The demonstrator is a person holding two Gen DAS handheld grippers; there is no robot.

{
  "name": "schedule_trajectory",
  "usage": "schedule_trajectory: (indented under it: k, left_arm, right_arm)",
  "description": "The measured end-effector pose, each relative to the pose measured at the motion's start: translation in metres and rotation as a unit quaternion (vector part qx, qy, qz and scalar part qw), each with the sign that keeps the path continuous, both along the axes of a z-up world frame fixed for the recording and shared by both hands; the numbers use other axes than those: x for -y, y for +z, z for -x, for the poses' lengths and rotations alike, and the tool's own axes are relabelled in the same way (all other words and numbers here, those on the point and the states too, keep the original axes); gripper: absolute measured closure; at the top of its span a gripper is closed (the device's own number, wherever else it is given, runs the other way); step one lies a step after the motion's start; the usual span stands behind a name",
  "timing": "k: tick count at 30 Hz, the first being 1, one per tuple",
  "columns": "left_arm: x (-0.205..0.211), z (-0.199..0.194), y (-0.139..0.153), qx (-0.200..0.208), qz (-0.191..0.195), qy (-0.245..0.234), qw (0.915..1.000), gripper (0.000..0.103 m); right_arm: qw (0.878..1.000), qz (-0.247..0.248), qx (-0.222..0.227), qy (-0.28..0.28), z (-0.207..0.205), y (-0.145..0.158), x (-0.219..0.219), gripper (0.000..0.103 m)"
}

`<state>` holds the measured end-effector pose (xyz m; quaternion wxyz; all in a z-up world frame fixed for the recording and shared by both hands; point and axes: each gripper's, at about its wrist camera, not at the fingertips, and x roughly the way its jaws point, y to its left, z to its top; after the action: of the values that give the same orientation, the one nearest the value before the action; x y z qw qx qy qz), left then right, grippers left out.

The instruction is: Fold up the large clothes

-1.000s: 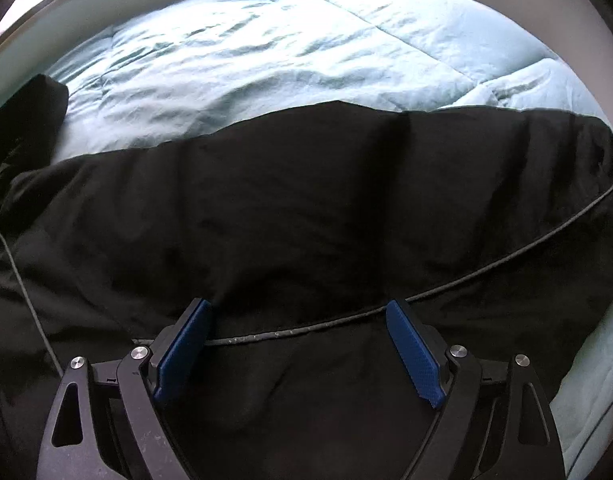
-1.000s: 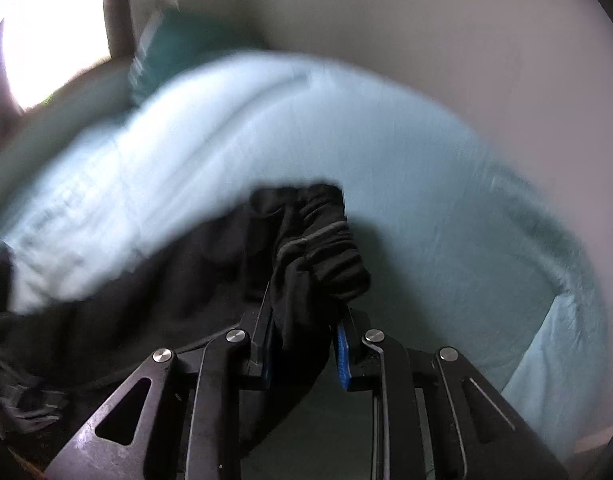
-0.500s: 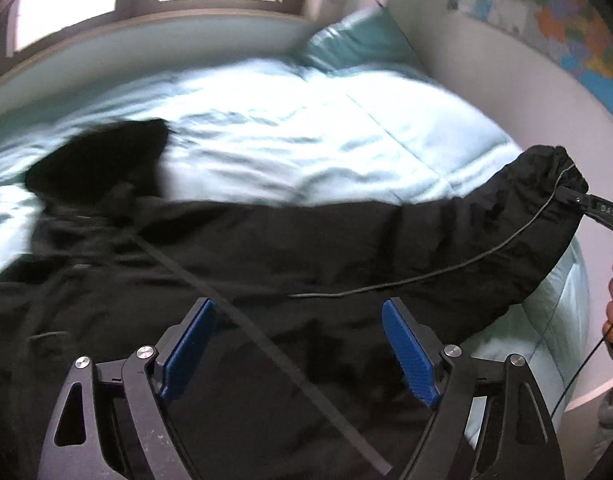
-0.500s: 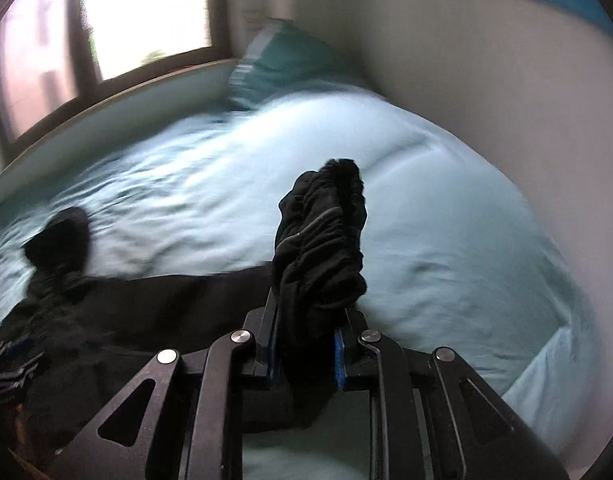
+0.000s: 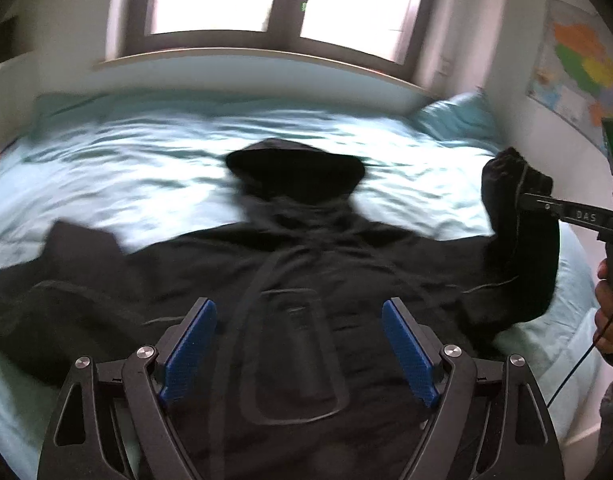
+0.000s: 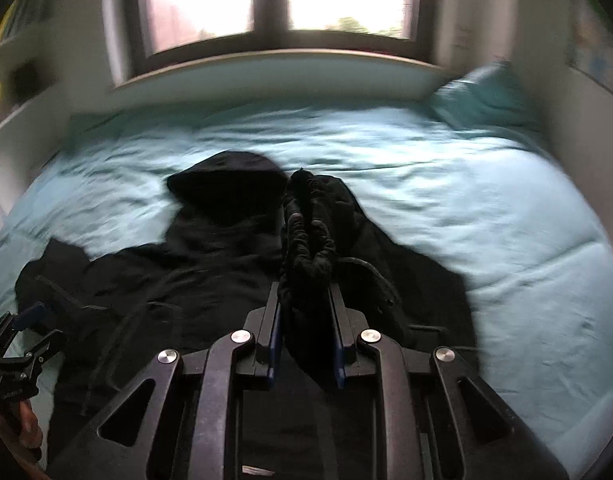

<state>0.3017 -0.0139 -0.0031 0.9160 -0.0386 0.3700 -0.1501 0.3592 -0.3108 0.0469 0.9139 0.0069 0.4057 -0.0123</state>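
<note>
A black hooded jacket (image 5: 298, 280) lies spread on the light blue bed, hood (image 5: 294, 168) toward the window. My left gripper (image 5: 296, 344) is open and empty, held over the jacket's chest. My right gripper (image 6: 304, 320) is shut on the bunched cuff of the jacket's sleeve (image 6: 306, 224) and holds it lifted over the jacket body (image 6: 178, 280). In the left wrist view the right gripper (image 5: 522, 200) shows at the right edge with the raised sleeve (image 5: 518, 240) in it. In the right wrist view the left gripper (image 6: 22, 332) shows at the lower left.
The bed's light blue duvet (image 5: 126, 176) fills the room to a white ledge (image 6: 266, 64) under the window. A teal pillow (image 5: 454, 120) sits at the far right corner. A wall with a map (image 5: 574, 68) runs along the right side.
Both views have tilted up from the bed to face the window. My right gripper has carried the sleeve cuff up and inward over the jacket. My left gripper has stayed open.
</note>
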Motion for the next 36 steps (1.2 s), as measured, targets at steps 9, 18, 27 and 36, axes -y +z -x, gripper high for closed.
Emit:
schedule_trajectory:
  k: [9, 18, 27, 36]
  left_arm:
    - [-0.110, 0.025, -0.048, -0.018, 0.017, 0.109, 0.9938, 0.017]
    - [-0.151, 0.022, -0.087, -0.055, 0.067, 0.160, 0.9834, 0.017]
    - [-0.139, 0.019, -0.068, -0.037, 0.055, 0.125, 0.9899, 0.017]
    - [-0.021, -0.055, -0.061, -0.068, 0.050, -0.011, 0.9963, 0.017]
  right_arm:
    - [0.991, -0.035, -0.059, 0.114, -0.041, -0.078, -0.174, 0.080]
    - [0.977, -0.003, -0.147, 0.153, -0.063, -0.180, -0.285, 0.075]
    - [0.975, -0.056, -0.121, 0.178, -0.043, -0.142, -0.254, 0.062]
    - [0.997, -0.011, -0.071, 0.010, -0.036, -0.105, -0.077, 0.043]
